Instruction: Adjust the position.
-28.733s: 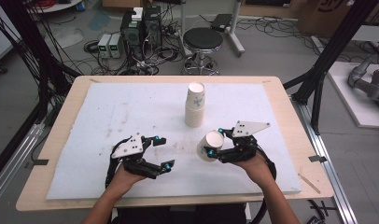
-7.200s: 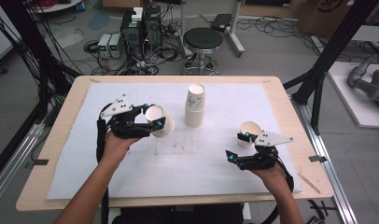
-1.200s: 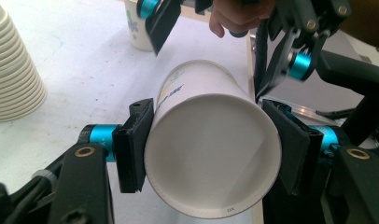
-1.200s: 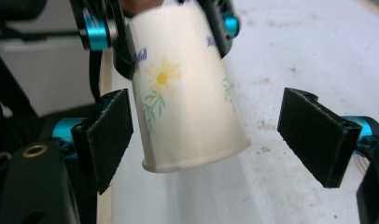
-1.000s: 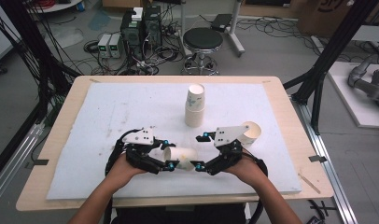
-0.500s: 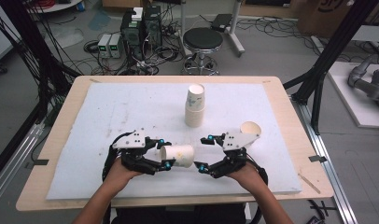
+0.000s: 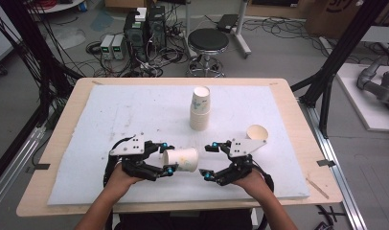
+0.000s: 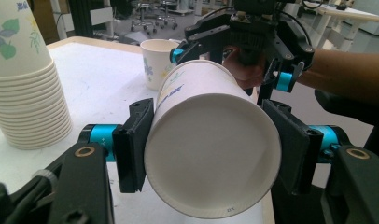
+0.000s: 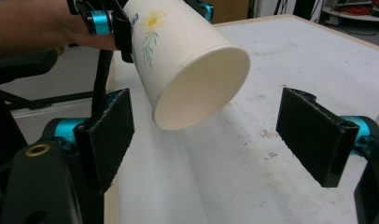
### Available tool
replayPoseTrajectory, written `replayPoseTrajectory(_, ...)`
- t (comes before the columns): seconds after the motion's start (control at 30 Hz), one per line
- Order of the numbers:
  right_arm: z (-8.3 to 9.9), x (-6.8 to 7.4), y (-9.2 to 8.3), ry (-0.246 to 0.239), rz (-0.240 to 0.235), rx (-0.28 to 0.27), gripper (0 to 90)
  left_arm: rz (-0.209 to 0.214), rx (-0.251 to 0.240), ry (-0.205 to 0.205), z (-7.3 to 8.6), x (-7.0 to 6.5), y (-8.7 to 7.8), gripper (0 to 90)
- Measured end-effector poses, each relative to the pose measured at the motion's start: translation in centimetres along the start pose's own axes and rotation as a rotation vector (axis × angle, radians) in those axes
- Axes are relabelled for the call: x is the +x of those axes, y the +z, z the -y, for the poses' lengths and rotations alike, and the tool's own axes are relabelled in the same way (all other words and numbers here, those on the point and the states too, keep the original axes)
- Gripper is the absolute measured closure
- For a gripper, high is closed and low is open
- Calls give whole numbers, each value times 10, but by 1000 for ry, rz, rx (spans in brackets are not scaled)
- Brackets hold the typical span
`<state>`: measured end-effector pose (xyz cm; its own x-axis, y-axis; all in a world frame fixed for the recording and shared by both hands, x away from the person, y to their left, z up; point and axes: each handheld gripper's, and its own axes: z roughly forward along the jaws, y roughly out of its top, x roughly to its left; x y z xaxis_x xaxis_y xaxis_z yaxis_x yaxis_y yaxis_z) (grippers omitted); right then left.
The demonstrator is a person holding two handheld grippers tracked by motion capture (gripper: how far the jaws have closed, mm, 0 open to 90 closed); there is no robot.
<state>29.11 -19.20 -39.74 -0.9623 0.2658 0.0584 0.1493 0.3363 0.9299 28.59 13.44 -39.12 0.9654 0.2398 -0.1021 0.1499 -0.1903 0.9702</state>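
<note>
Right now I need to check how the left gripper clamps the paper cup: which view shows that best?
The left gripper view: both pads press the paper cup near its base. The high view shows the left gripper holding it sideways, small. The right gripper view shows its open mouth facing the open right gripper.

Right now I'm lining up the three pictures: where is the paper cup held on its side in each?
High view: paper cup low centre, clamped in the left tool.
Left gripper view: centre, base toward the camera.
Right gripper view: top centre, mouth toward the camera.
Shared landmark: the white mat.
</note>
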Motion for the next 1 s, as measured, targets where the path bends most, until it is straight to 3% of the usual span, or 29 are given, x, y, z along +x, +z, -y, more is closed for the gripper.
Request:
replayPoseTrajectory(0.5, 0, 5, 9, -13, -77, 9, 197, 61, -14, 34, -5, -6, 2, 371)
replayPoseTrajectory(0.77, -1, 6, 16, -23, -116, 18, 205, 110, -30, 29, -5, -8, 5, 371)
replayPoseTrajectory(1.0, -1, 3, 16, -20, -167, -24, 254, 128, -67, 11, -2, -6, 3, 371)
